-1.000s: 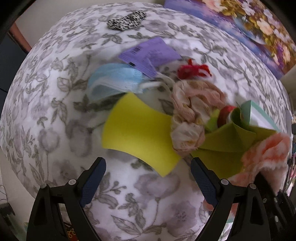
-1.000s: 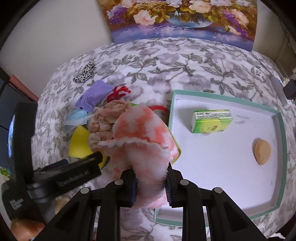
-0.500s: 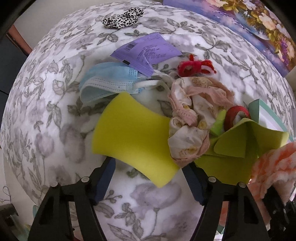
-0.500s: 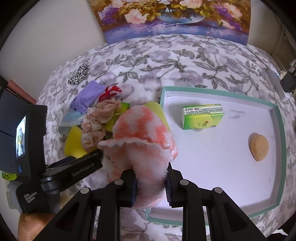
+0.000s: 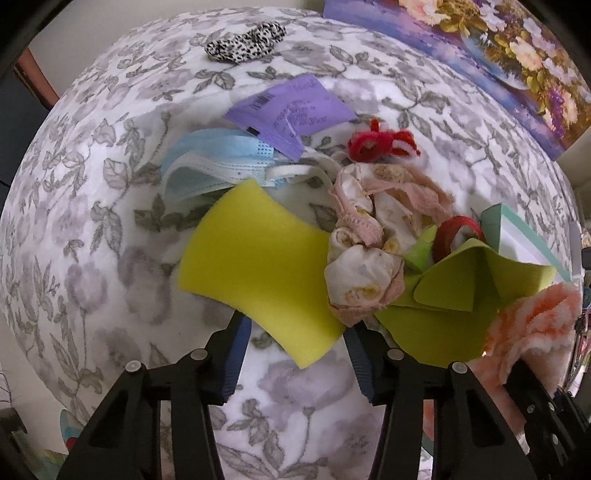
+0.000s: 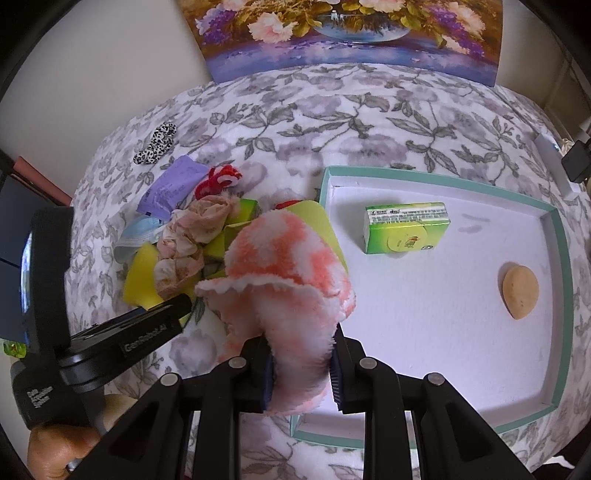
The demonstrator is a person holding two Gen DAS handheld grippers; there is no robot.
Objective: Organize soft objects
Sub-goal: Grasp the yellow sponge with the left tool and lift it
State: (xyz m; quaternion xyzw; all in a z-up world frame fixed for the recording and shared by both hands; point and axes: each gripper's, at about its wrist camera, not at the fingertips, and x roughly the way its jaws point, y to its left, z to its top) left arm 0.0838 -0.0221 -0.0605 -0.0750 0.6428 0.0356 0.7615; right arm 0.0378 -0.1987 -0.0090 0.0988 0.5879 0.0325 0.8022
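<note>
A yellow sponge point(image 5: 255, 266) lies flat on the floral cloth, against a crumpled pink floral fabric point(image 5: 369, 240). My left gripper point(image 5: 295, 332) points straight down over the sponge's near end. Its jaws are closing, with the sponge between them and the pads at its edges; I see no squeeze. My right gripper point(image 6: 301, 373) is shut on a fluffy pink-and-white cloth point(image 6: 288, 266), held up by the left rim of a teal-edged white tray point(image 6: 557, 258). The same cloth point(image 5: 532, 321) shows at the lower right of the left wrist view.
The pile also holds a blue face mask point(image 5: 214, 166), purple packet point(image 5: 291, 110), red yarn bow point(image 5: 380, 142), folded green sheet point(image 5: 443, 317) and red ring point(image 5: 456, 230). A leopard-print item point(image 5: 247, 35) lies apart. In the tray are a green carton point(image 6: 406, 229) and tan puff point(image 6: 519, 291).
The left jaws have narrowed and come down around the yellow sponge's near end. The right gripper has kept the fluffy cloth, with its view shifting slightly.
</note>
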